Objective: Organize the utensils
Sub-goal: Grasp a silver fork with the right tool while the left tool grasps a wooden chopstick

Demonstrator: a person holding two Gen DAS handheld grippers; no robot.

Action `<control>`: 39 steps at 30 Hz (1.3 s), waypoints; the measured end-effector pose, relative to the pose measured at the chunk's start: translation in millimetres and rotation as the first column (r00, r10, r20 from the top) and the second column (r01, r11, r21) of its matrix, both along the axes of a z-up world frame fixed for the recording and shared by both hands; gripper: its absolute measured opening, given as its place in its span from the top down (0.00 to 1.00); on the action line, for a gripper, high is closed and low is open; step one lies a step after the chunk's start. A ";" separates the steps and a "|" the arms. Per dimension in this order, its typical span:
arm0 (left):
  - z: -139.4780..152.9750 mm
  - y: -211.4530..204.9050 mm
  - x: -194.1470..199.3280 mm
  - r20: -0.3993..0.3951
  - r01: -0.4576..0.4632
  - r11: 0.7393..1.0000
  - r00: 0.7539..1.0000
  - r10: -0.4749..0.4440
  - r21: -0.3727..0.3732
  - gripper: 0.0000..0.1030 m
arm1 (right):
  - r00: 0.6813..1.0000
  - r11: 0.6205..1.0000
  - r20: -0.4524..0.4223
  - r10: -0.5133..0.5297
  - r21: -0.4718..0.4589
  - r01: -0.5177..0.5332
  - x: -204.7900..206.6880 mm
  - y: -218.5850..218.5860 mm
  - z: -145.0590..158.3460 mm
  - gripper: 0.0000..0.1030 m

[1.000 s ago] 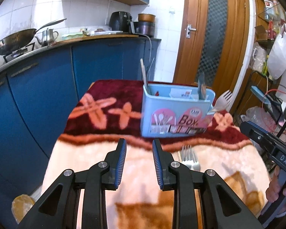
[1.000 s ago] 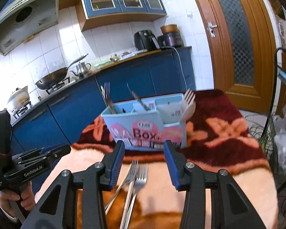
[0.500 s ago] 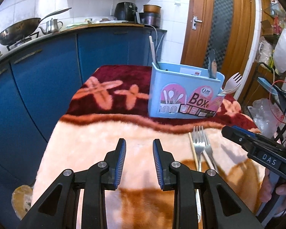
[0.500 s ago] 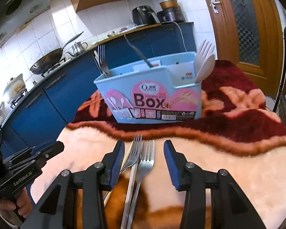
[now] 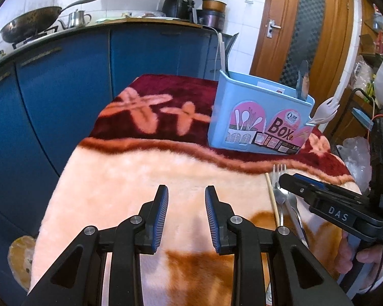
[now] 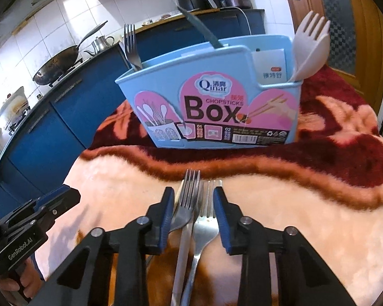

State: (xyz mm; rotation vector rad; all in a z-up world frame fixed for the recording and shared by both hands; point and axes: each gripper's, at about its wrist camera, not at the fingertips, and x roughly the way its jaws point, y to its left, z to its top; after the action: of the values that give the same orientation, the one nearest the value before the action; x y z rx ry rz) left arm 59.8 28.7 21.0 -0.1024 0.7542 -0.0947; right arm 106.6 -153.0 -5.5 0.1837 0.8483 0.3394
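Note:
A light blue chopsticks box (image 6: 217,97) stands on the blanket and holds a metal fork (image 6: 130,43), a dark-handled utensil (image 6: 199,28) and a white spork (image 6: 307,43). Two metal forks (image 6: 191,204) and a pale chopstick (image 6: 178,191) lie on the blanket in front of it. My right gripper (image 6: 192,207) is open, low over the two forks, its fingers either side of their heads. My left gripper (image 5: 186,216) is open and empty over bare blanket, left of the forks (image 5: 280,188). The box also shows in the left wrist view (image 5: 258,119).
A fluffy peach and maroon blanket (image 5: 145,170) covers the table. Blue kitchen cabinets (image 5: 63,81) run along the left, with a wok (image 5: 30,28) and kettle on the counter. A wooden door (image 5: 306,33) stands behind. Clutter and wires sit at the right (image 5: 365,117).
My right gripper has moved forward and down until its open fingers straddle the heads of the two forks. My left gripper has shifted slightly left and lower over the blanket.

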 end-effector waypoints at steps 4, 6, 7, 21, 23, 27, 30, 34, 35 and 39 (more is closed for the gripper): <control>-2.3 -0.2 2.3 -0.006 0.003 1.000 1.000 -0.003 -0.006 0.71 | 1.000 1.000 -0.001 -0.002 -0.001 0.002 4.3 1.2 -0.1 0.80; -2.9 -1.1 3.2 -0.010 0.007 1.000 1.000 -0.007 -0.010 0.71 | 1.000 1.000 -0.013 0.004 0.007 -0.004 6.8 0.6 -1.6 0.89; -3.1 -1.1 3.4 -0.010 0.008 1.000 1.000 -0.009 -0.010 0.71 | 1.000 1.000 -0.019 0.010 0.014 -0.010 7.5 0.6 -2.6 0.91; 2.7 -9.1 -0.1 -0.007 0.035 0.999 0.999 -0.035 -0.017 0.71 | 0.967 0.999 0.254 0.021 0.044 -0.033 -39.8 -13.1 55.0 0.97; 3.1 -11.8 -0.3 -0.008 0.043 0.999 0.999 -0.043 -0.017 0.71 | 0.955 0.998 0.297 -0.002 0.053 -0.014 -48.2 -20.4 66.7 0.97; 3.3 -18.9 0.6 -0.016 0.065 0.998 0.998 -0.065 -0.022 0.71 | 0.927 0.997 0.370 -0.058 0.072 0.033 -62.0 -37.9 88.8 0.97; 2.5 -25.9 3.2 -0.028 0.087 0.996 0.996 -0.088 -0.026 0.71 | 0.892 0.995 0.440 -0.103 0.057 0.087 -72.0 -50.8 105.5 0.97; 1.0 -35.7 7.3 -0.046 0.115 0.993 0.992 -0.116 -0.030 0.71 | 0.856 0.989 0.498 -0.141 0.023 0.149 -79.6 -63.7 117.3 0.96; 0.7 -39.7 8.9 -0.053 0.126 0.992 0.990 -0.128 -0.032 0.71 | 0.852 0.987 0.503 -0.147 0.021 0.158 -81.0 -66.6 117.8 0.96; -1.2 -52.2 14.9 -0.081 0.165 0.985 0.983 -0.168 -0.040 0.71 | 0.843 0.982 0.511 -0.169 0.012 0.190 -80.5 -77.2 116.8 0.96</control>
State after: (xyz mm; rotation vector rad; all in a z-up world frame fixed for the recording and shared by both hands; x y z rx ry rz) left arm 74.8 -23.5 19.8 -0.0746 0.8446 -0.2635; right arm 26.1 -230.1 111.3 0.1261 0.3044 0.1788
